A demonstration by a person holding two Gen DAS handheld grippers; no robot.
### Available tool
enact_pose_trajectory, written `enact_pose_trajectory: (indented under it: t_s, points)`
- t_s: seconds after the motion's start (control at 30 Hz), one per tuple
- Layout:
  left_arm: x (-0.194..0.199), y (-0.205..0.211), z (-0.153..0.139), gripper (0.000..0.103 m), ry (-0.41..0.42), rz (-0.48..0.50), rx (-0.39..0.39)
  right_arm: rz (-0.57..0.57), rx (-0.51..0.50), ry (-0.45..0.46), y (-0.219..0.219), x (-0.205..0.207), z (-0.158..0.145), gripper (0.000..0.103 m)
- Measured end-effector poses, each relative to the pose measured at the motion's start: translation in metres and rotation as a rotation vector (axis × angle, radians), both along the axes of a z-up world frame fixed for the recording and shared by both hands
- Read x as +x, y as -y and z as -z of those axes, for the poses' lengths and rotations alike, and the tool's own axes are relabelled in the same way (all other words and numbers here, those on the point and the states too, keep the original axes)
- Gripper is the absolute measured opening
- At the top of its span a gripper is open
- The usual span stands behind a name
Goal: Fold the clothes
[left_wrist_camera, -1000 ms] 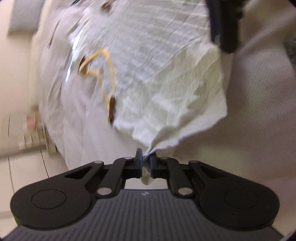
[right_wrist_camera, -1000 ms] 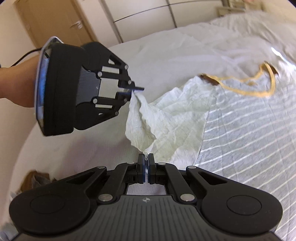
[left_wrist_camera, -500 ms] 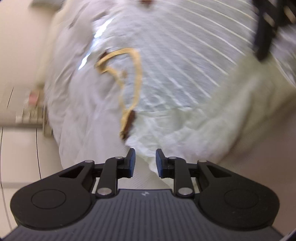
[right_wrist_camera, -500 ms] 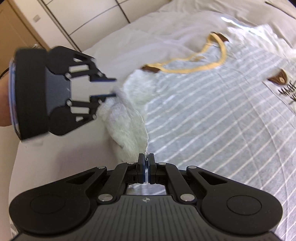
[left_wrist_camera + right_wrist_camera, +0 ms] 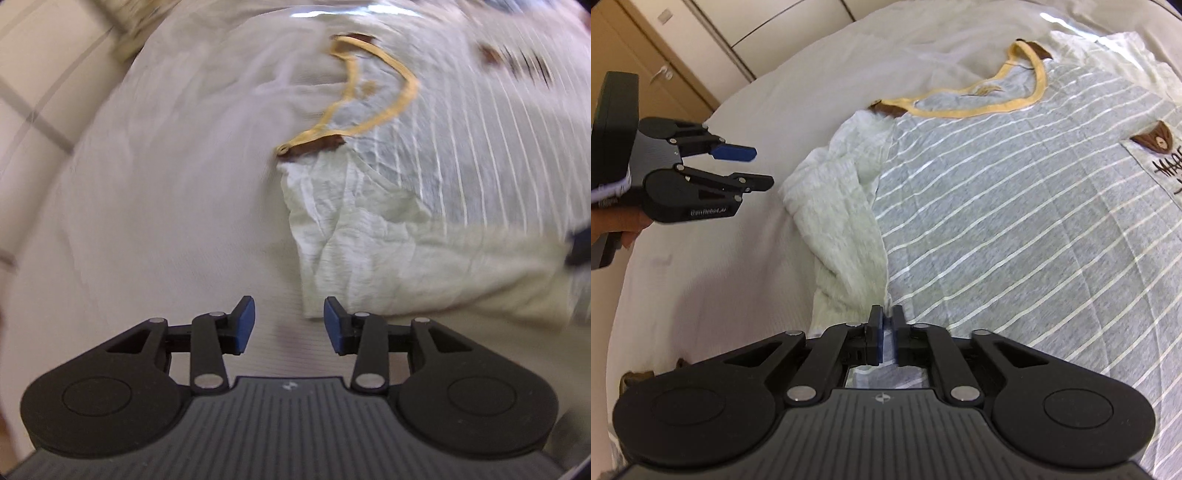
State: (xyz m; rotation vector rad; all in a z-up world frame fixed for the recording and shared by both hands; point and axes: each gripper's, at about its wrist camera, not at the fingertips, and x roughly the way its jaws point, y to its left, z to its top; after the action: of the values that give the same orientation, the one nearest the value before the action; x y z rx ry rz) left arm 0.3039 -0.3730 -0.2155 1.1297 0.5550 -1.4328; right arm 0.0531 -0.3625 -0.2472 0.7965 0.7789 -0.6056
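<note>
A grey T-shirt (image 5: 1015, 221) with thin white stripes and a yellow collar (image 5: 960, 107) lies flat on the white bed (image 5: 713, 280). Its cream sleeve (image 5: 842, 221) lies crumpled along the shirt's left side. My right gripper (image 5: 884, 319) sits at the sleeve's near edge. Its jaws are opening, with a narrow gap and the cloth just at the tips. My left gripper (image 5: 762, 167), held by a hand, hovers left of the sleeve, its jaws opening with nothing between them. In the left wrist view, the left gripper (image 5: 289, 317) stands beside the sleeve's corner (image 5: 314, 306).
Wardrobe doors (image 5: 764, 33) and a wooden door (image 5: 646, 62) stand beyond the bed's far edge. A chest pocket (image 5: 1156, 155) with a brown patch and lettering is on the shirt at the right. A brown object (image 5: 631, 376) shows past the bed's left edge.
The left gripper let go of the sleeve corner, rolled and drew away to the left. The sleeve dropped onto the bed. The right gripper came down and its jaws parted slightly.
</note>
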Motion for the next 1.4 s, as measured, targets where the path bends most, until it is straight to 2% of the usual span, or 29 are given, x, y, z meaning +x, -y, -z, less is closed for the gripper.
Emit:
enact_pose_trajectory:
  t_s: [0.07, 0.17, 0.27, 0.33, 0.37, 0.4, 0.53, 0.67, 0.8, 0.93, 1.0, 1.2, 1.4]
  points:
    - [0.008, 0.005, 0.004, 0.036, -0.097, -0.078, 0.017, -0.028, -0.030, -0.001, -0.001, -0.001, -0.005, 0.021]
    - [0.024, 0.010, 0.014, 0.037, -0.255, -0.201, 0.053, -0.085, -0.089, -0.008, 0.000, -0.002, -0.012, 0.024]
    - [0.038, 0.012, 0.026, 0.035, -0.367, -0.306, 0.052, -0.119, -0.104, -0.028, 0.005, -0.002, -0.010, 0.032]
    - [0.043, 0.013, 0.029, 0.024, -0.405, -0.326, 0.036, -0.133, -0.102, -0.040, 0.008, -0.002, -0.008, 0.032]
    - [0.045, 0.014, 0.029, 0.012, -0.421, -0.326, 0.025, -0.140, -0.100, -0.046, 0.008, -0.002, -0.006, 0.032]
    - [0.046, 0.014, 0.028, 0.007, -0.414, -0.325, 0.008, -0.147, -0.099, -0.051, 0.009, -0.002, -0.005, 0.032]
    - [0.049, 0.020, 0.020, 0.007, -0.290, -0.319, -0.055, -0.180, -0.122, -0.055, 0.007, -0.001, -0.007, 0.032]
    - [0.063, 0.019, 0.011, 0.008, -0.271, -0.368, -0.105, -0.221, -0.180, -0.044, 0.015, 0.007, -0.013, 0.032]
    - [0.064, 0.001, 0.003, 0.012, -0.340, -0.425, -0.130, -0.267, -0.225, -0.022, 0.037, 0.026, -0.015, 0.032]
    - [0.053, -0.018, 0.011, 0.016, -0.455, -0.477, -0.122, -0.361, -0.279, -0.018, 0.063, 0.060, -0.011, 0.032]
    - [0.047, -0.025, 0.018, 0.023, -0.501, -0.501, -0.118, -0.400, -0.289, -0.021, 0.077, 0.079, -0.005, 0.032]
    - [0.036, -0.040, 0.029, 0.025, -0.528, -0.555, -0.144, -0.513, -0.299, -0.011, 0.101, 0.122, 0.011, 0.032]
    - [0.027, -0.049, 0.029, 0.027, -0.508, -0.562, -0.147, -0.568, -0.289, 0.008, 0.111, 0.142, 0.024, 0.032]
